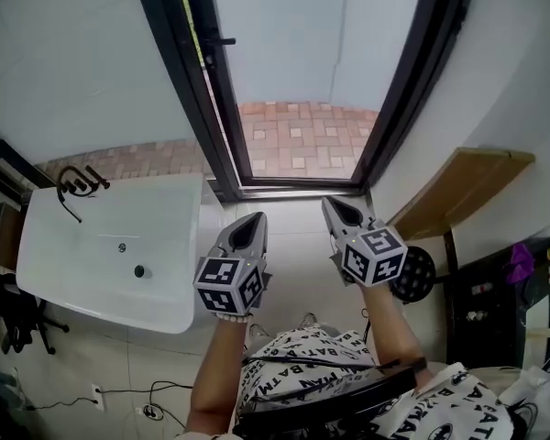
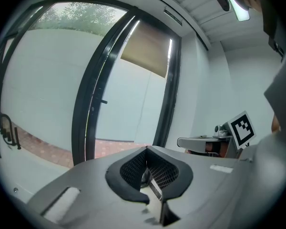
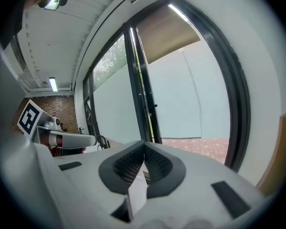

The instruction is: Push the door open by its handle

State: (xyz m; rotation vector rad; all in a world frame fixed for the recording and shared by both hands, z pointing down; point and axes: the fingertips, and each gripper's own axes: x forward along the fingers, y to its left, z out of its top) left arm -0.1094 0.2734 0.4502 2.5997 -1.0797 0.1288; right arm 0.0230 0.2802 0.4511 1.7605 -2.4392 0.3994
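A black-framed glass door (image 1: 197, 81) stands at the left side of the doorway, and a small black handle (image 1: 222, 40) sticks out of its edge. Brick paving (image 1: 302, 140) shows through the opening. The handle also shows in the left gripper view (image 2: 103, 101) and the right gripper view (image 3: 154, 106), far ahead of the jaws. My left gripper (image 1: 247, 230) and right gripper (image 1: 341, 211) are held side by side before the threshold, well short of the door. Both are shut with nothing between the jaws (image 2: 147, 149) (image 3: 144, 146).
A white basin (image 1: 110, 246) with a black tap (image 1: 78, 183) stands at the left. A wooden shelf (image 1: 458, 186) sticks out from the right wall, with a round black object (image 1: 414, 273) below it. The right door frame (image 1: 408, 81) borders the opening. Cables (image 1: 151, 401) lie on the floor.
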